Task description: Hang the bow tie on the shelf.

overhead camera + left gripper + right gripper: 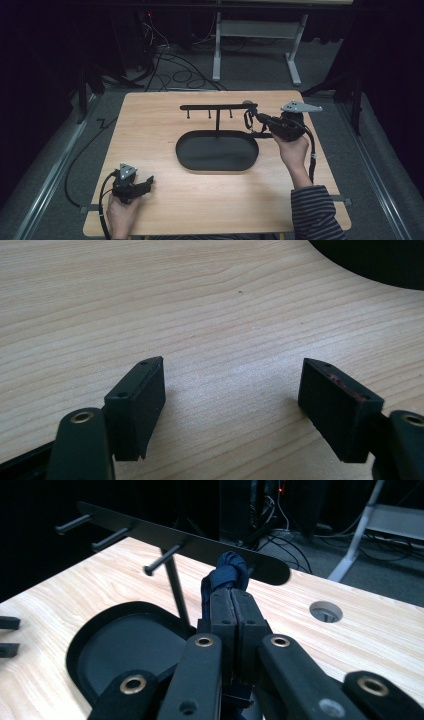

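At a wooden surface (pixel 150 200), the right gripper (pixel 231 597), jaws clenched on a knotted dark-blue cord (pixel 227 575), lifts it to the right end of a black hook stand's (pixel 218 106) crossbar, apparently to hang it. One oval base tray (pixel 217 150) and three empty pegs are visible. The left gripper (pixel 232 395) rests released on bare wood, holding nothing.
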`<state>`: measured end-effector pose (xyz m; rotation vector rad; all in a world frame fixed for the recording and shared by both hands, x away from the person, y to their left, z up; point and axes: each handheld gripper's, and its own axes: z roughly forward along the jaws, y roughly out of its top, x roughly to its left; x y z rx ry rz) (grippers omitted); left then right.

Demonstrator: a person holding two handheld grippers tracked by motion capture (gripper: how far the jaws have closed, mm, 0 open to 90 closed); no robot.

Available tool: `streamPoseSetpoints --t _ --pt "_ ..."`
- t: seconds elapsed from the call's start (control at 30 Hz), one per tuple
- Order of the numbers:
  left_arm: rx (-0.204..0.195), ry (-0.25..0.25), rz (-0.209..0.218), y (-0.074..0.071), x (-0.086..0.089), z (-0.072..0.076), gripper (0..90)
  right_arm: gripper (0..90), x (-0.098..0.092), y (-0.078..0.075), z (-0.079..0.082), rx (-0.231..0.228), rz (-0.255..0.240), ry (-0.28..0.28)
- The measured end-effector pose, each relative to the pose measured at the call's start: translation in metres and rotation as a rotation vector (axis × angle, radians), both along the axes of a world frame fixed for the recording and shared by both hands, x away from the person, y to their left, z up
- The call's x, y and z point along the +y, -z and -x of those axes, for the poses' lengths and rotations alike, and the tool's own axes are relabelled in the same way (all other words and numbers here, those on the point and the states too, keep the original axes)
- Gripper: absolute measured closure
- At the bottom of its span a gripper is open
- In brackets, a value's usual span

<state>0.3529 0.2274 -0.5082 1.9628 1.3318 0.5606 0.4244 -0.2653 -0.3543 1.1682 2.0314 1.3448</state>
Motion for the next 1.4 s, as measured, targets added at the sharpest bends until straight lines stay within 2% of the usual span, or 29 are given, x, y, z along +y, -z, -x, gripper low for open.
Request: streamPoseSetpoints --t 0.5,0.83,1.4 --pt "0.000 -0.001 0.004 0.000 0.000 0.000 27.4 90.0 -0.004 0.011 -0.014 0.046 0.013 0.062" --pt "-0.001 0.000 0.006 0.000 0.000 0.000 27.3 88.6 -0.004 0.014 -0.016 0.060 0.015 0.072" --pt "0.000 0.002 0.002 0.000 0.000 0.000 27.4 63.9 -0.010 0.008 -0.004 0.036 0.004 0.076"
